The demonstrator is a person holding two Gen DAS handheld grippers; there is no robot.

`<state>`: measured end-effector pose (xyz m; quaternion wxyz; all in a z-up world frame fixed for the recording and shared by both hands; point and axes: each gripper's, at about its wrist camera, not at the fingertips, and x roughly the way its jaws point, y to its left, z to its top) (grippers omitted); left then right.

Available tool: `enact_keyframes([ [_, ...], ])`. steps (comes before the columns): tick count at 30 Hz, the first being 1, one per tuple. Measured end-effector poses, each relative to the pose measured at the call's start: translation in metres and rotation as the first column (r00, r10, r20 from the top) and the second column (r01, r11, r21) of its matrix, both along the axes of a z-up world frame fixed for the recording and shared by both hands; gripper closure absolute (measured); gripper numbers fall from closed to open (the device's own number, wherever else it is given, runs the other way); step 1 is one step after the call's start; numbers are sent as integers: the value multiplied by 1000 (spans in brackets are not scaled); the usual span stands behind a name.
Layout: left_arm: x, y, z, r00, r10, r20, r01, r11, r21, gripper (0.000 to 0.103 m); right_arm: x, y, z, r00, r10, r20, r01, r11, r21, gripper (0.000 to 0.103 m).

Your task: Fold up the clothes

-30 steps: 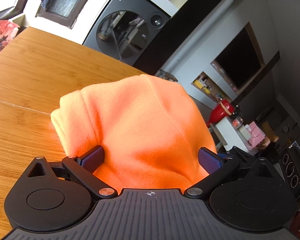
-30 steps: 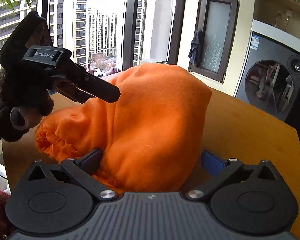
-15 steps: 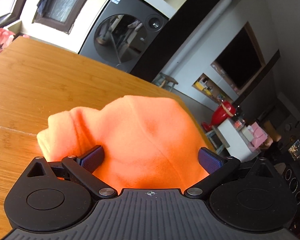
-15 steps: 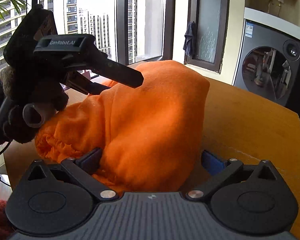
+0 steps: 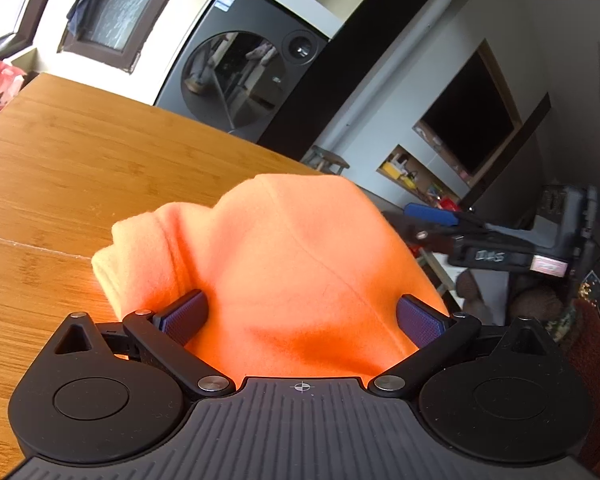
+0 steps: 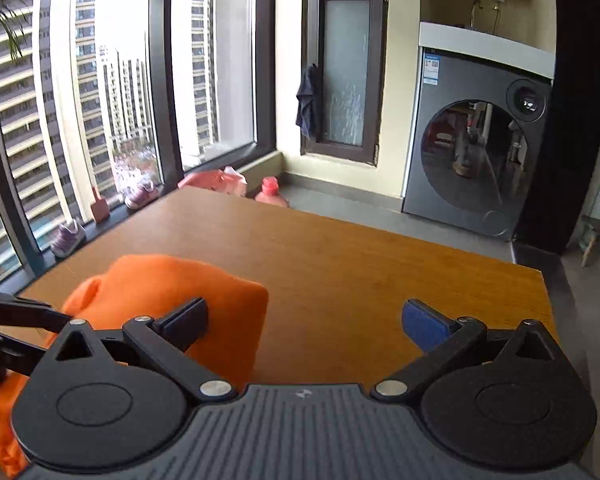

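Between the left tongs (image 5: 300, 312), orange garment (image 5: 284, 264) perhaps blocks the table (image 5: 60, 160)

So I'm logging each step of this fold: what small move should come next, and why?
Probably bring the right hand-held gripper back left onto the orange fleece garment. Its jaws stand wide apart over bare wooden table with nothing between them, while the left hand-held gripper has the bunched fabric between its wide-spread fingers. The garment is still a lump, not a flat fold.
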<state>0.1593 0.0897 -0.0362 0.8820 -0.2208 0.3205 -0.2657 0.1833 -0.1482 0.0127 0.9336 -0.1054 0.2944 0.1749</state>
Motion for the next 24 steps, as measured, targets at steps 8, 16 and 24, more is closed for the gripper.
enact_keyframes([
  [8,-4,-6,-1,1000,-13,19,12,999,43,0,-5,7,19,999,40,32,-40,999,13,0],
  [16,-5,-5,-1,1000,-11,24,10,999,35,0,-11,22,-7,997,83,6,-83,996,-37,0],
  [24,-3,0,-3,1000,-8,22,8,1000,13,0,-72,14,21,969,245,19,-245,969,37,0],
])
